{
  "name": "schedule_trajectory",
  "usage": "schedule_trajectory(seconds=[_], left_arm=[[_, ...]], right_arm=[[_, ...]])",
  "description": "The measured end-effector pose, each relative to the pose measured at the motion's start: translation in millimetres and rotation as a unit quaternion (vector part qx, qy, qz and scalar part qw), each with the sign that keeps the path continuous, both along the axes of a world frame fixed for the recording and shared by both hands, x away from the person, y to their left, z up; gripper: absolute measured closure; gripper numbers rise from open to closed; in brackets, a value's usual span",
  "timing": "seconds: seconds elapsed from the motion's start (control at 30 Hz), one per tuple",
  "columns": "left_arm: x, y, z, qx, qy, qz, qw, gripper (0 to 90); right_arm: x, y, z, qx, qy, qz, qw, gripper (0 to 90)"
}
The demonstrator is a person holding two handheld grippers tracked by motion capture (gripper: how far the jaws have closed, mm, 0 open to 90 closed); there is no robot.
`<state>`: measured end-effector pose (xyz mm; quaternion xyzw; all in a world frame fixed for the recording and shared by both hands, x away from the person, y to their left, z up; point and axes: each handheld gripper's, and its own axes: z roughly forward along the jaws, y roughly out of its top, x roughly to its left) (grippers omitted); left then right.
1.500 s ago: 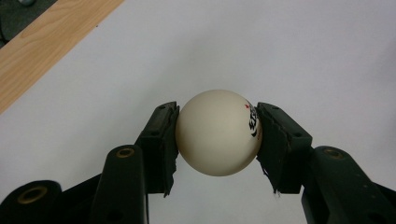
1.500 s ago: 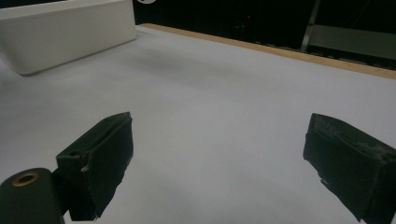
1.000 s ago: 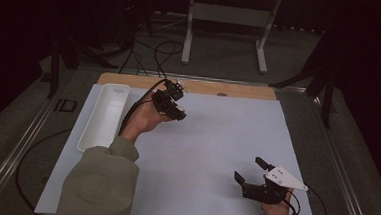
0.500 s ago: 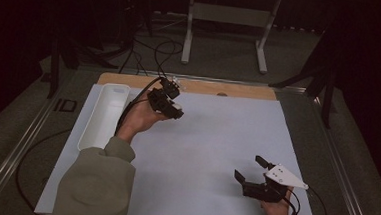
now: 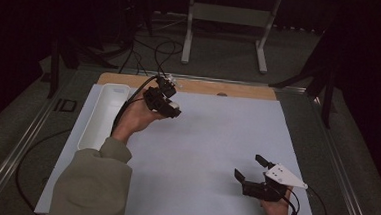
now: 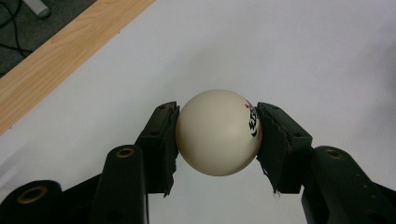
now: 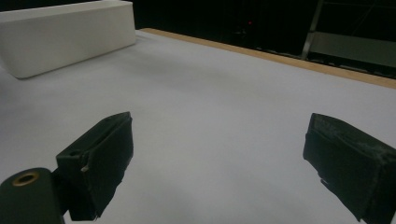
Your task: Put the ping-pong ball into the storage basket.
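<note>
A cream-white ball [image 6: 215,133] with a black and red mark on one side sits squeezed between the pads [image 6: 166,135] of my left gripper [image 6: 217,135]. From the high view, that left gripper [image 5: 171,109] is held above the white mat's far left part, just right of the white tray [image 5: 103,114], and the ball [image 5: 175,106] shows as a pale spot at its tip. My right gripper [image 5: 250,168] rests low at the mat's near right, jaws wide apart. In the right gripper view, the right gripper [image 7: 219,154] has only bare mat between its jaws.
The long white tray [image 7: 65,35] lies along the mat's left edge. A wooden strip [image 5: 205,87] borders the mat [image 5: 217,134] at the far side. Cables and a metal stand [image 5: 224,19] lie on the dark floor beyond the table.
My left gripper with the ball has shifted only slightly, a touch toward the near side. The right gripper has stayed where it was.
</note>
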<state>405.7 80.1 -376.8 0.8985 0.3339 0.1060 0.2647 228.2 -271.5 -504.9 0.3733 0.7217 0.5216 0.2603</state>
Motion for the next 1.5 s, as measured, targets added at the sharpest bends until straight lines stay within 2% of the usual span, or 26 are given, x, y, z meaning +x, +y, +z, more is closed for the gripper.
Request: schedule_trajectory(seconds=[0.8,1.5], left_arm=[[-3.6,15.6,5.5,-0.009,-0.003,0.014,0.9999,51.7],[-7.5,20.1,7.4,-0.003,-0.008,0.016,0.9998,51.7]], right_arm=[[0.6,0.3,-0.8,-0.008,0.0,-0.003,1.0,8.3],[0.1,0.5,-0.8,-0.008,-0.002,-0.005,1.0,8.3]])
